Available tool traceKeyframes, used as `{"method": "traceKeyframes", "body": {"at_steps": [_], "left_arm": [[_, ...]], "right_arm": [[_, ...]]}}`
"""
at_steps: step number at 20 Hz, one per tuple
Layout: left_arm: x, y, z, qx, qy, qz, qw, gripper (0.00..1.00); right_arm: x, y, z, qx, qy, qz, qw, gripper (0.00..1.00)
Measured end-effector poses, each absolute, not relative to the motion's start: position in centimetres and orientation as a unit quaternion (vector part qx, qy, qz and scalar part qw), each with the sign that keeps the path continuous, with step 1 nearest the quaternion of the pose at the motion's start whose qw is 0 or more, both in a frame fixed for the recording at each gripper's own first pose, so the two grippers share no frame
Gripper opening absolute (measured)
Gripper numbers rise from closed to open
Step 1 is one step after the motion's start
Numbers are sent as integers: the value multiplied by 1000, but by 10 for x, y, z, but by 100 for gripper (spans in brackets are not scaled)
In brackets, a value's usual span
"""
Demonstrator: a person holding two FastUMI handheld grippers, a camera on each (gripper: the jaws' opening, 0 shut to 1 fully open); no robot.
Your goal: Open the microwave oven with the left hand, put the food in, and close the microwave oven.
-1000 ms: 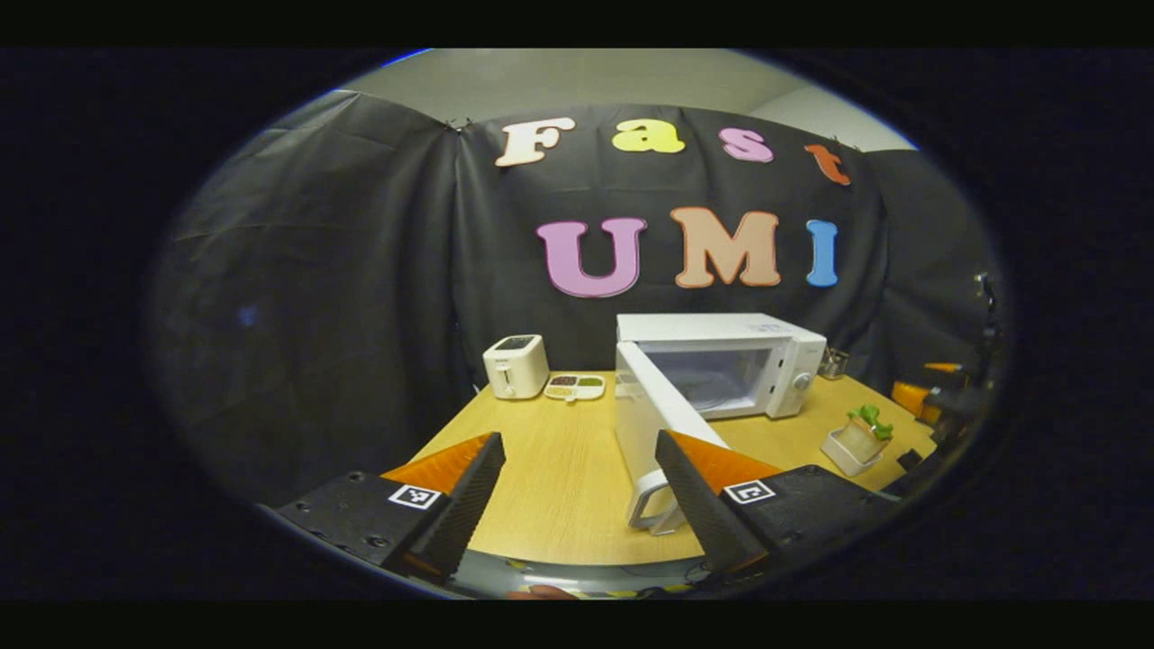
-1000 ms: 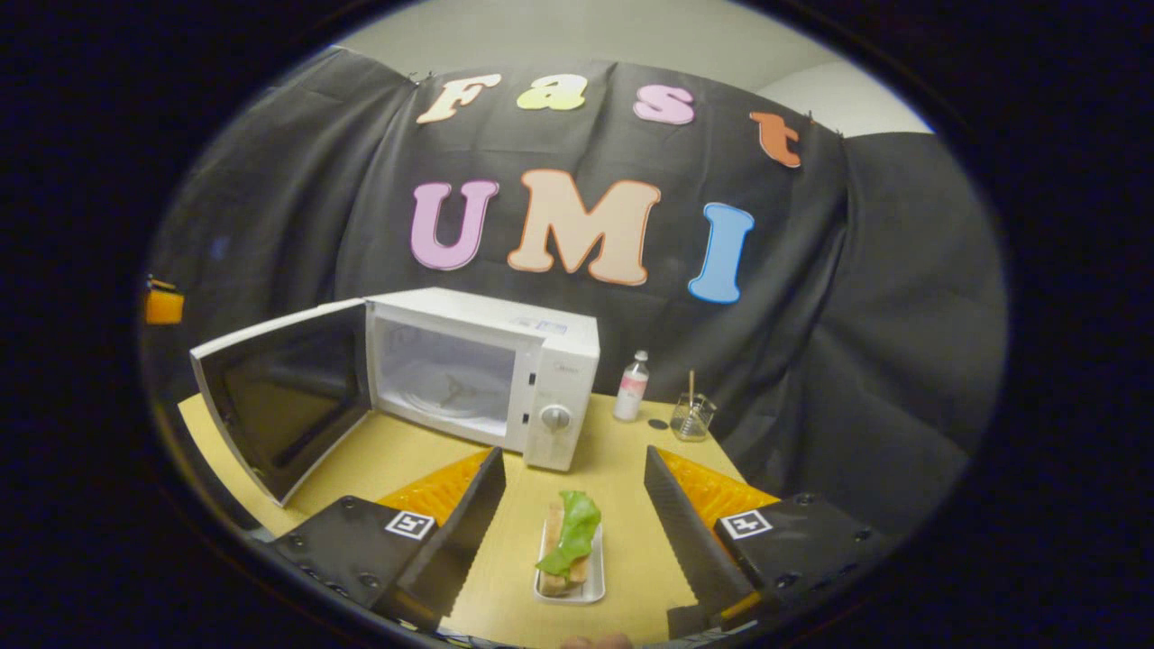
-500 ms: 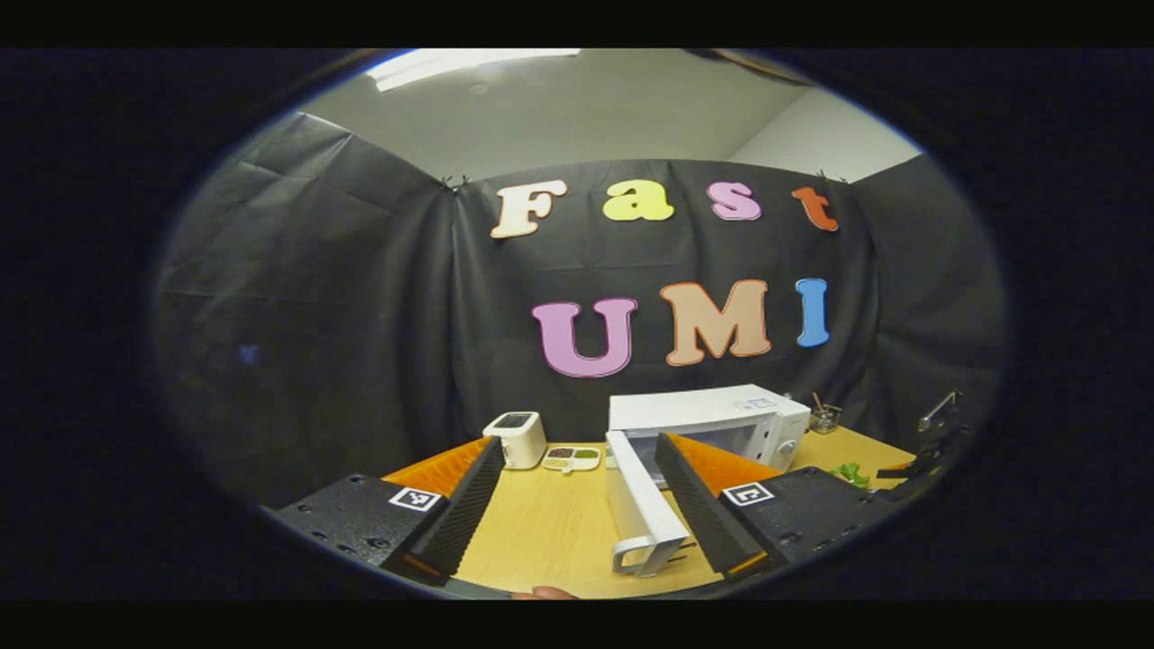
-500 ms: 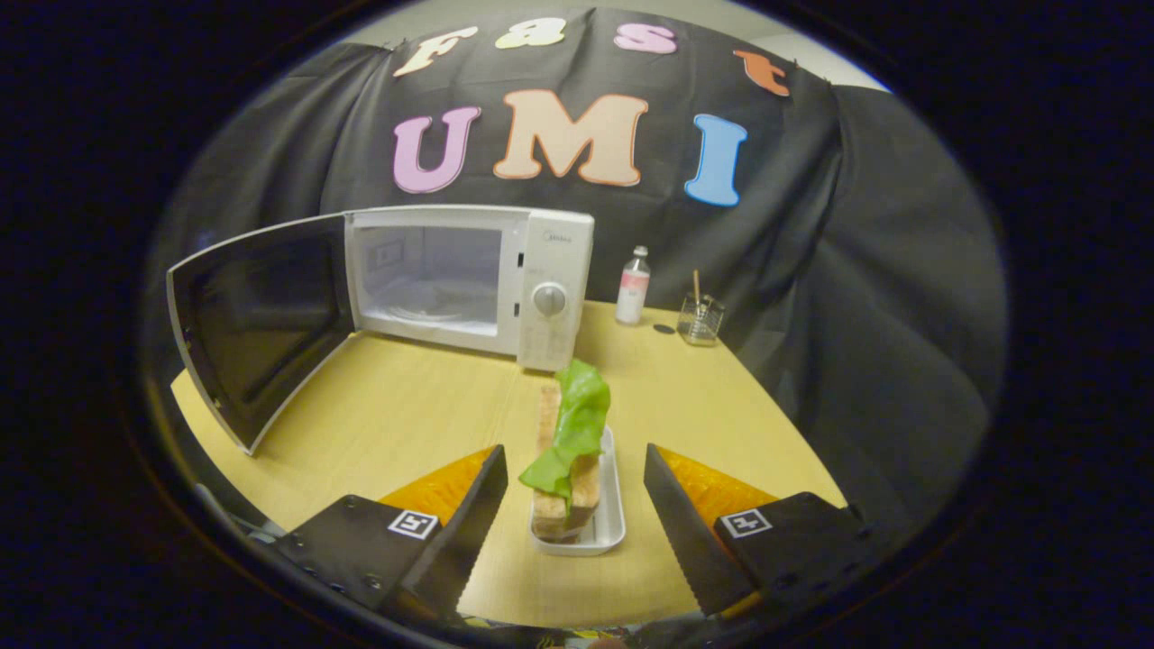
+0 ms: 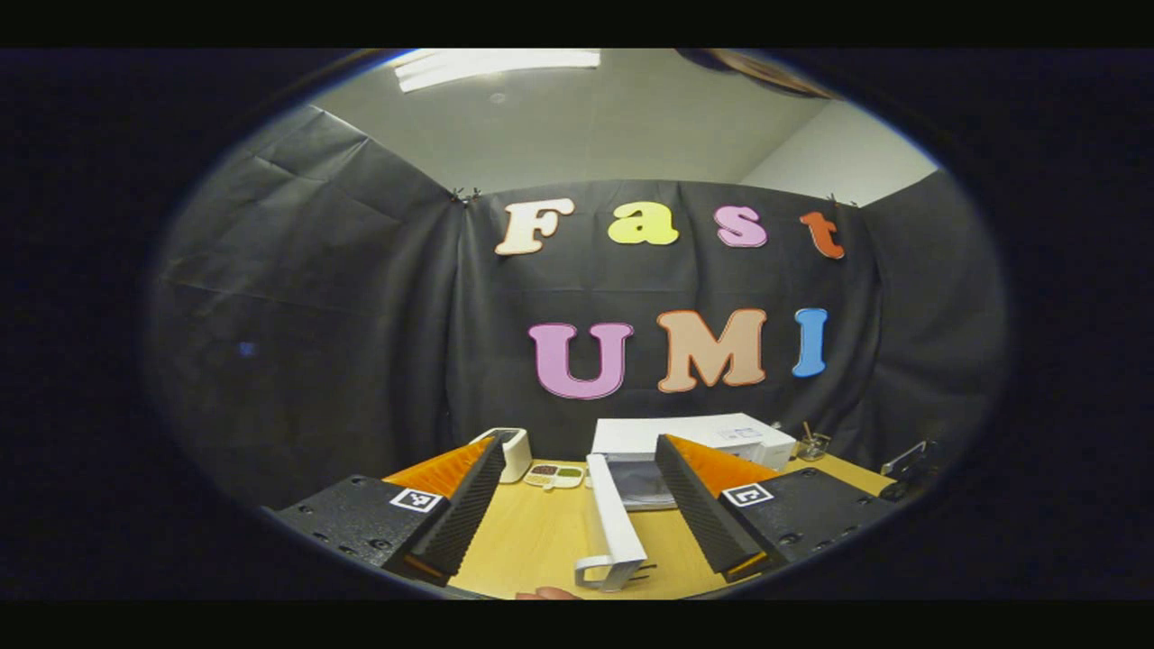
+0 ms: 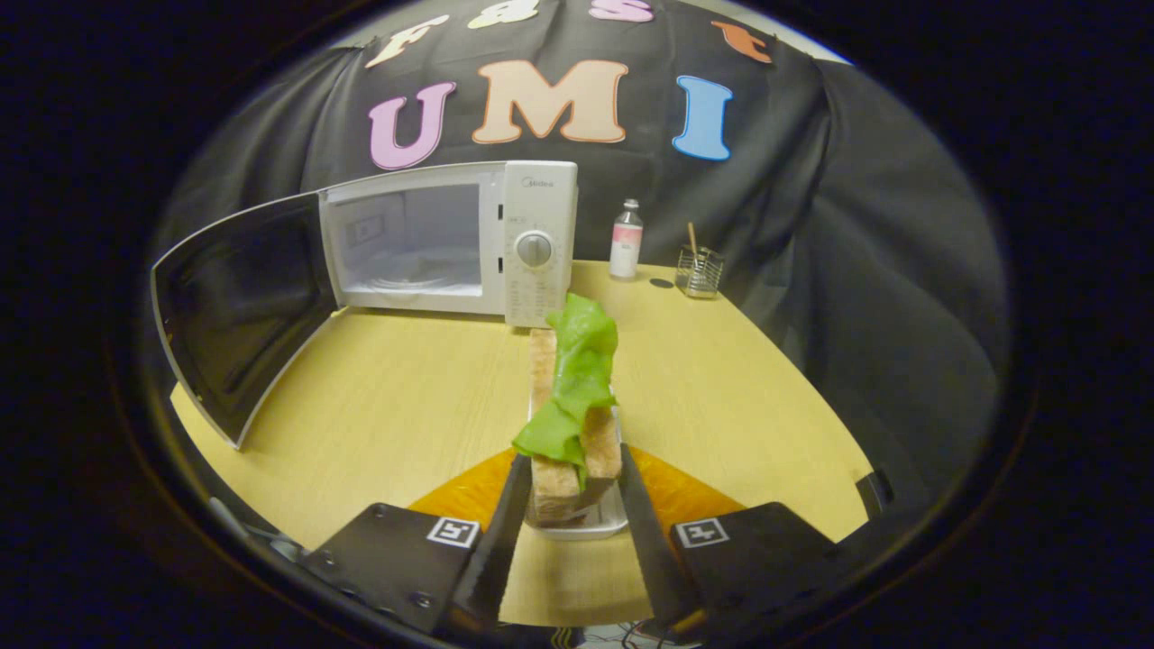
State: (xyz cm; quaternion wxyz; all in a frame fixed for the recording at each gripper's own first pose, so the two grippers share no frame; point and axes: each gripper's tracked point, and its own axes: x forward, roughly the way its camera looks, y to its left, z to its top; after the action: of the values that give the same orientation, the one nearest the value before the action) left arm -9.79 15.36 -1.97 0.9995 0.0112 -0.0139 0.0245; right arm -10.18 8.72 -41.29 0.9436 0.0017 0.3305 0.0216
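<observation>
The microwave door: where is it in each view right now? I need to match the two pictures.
Left gripper view: the open microwave door stands edge-on at bottom centre, between the left gripper fingers, handle nearest the camera.
Right gripper view: the door is swung wide at far left, dark inner face showing.
Shared landmark: the white microwave body.

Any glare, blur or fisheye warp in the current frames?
Left gripper view: ceiling light strip blown out; white microwave oven small and low, its open door bowed by fisheye. Right gripper view: even light, sharp; light wooden table edge curves, dark door glass shows faint reflections; bread with green lettuce in the white tray crisp between the right hand-held gripper fingers.
</observation>
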Motion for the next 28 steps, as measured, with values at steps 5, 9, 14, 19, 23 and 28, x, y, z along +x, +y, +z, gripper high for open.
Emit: {"method": "traceKeyframes", "body": {"at_steps": [5,9,14,19,23,28], "left_arm": [[-97,150,-16,13,-17,18,1000,97],[-100,149,-14,11,-21,18,1000,100],[-100,150,-17,5,-21,20,1000,97],[-98,152,-19,-5,-20,19,1000,100],[-96,152,-23,-10,-20,14,1000,100],[-90,159,-20,-15,-27,16,999,100]], "right_arm": [[-104,94,-412,-1,333,26,942,40],[-103,90,-410,-5,341,15,940,27],[-94,88,-394,1,333,13,943,32],[-81,92,-355,0,303,23,953,33],[-67,113,-321,11,279,46,959,33],[-49,156,-295,40,264,83,960,32]]}}
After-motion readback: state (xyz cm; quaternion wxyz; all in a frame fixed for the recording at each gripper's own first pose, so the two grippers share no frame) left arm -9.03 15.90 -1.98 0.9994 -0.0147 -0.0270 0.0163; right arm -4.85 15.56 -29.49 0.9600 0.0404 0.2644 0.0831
